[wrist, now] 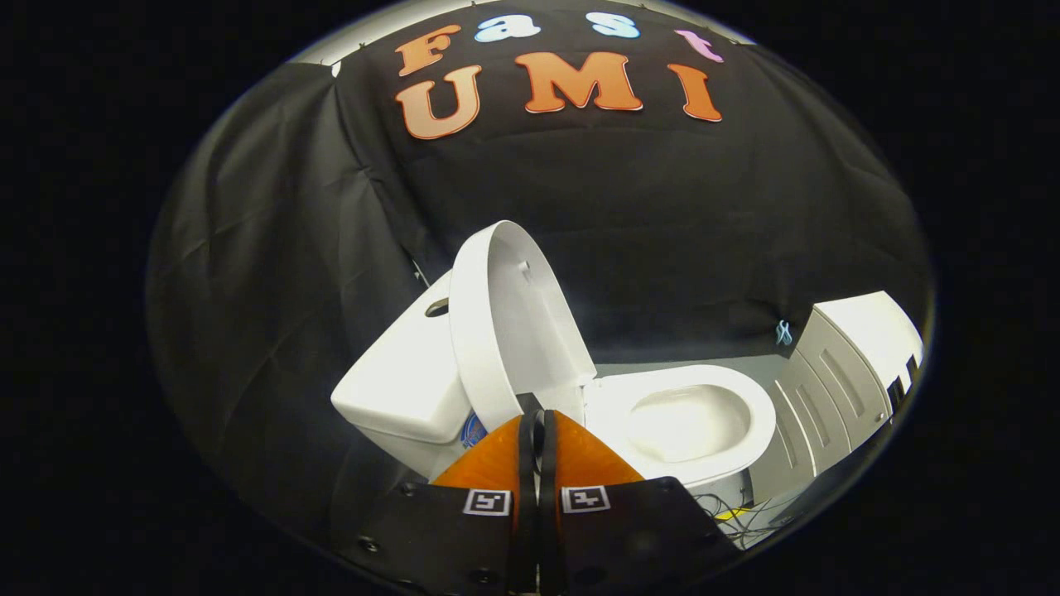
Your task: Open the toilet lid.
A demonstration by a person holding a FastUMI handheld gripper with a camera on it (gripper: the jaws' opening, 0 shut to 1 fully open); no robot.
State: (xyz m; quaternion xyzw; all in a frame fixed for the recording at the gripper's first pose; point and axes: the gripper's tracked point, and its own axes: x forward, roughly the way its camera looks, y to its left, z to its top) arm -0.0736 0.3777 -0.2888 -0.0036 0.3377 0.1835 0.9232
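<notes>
gripper (538, 422): jaws clenched together, nothing between them | lid (517, 323): raised upright against the tank (406, 389), its lower edge just ahead of the fingertips | seat (745, 406): down, bowl exposed beyond the lid | cabinet (845, 364): beside the toilet's front end

No readable text is found. Two square coded markers (536, 501) are seen on the gripper, and a round sticker (473, 431) on the toilet tank (397, 389) — too blurred to be read.
</notes>
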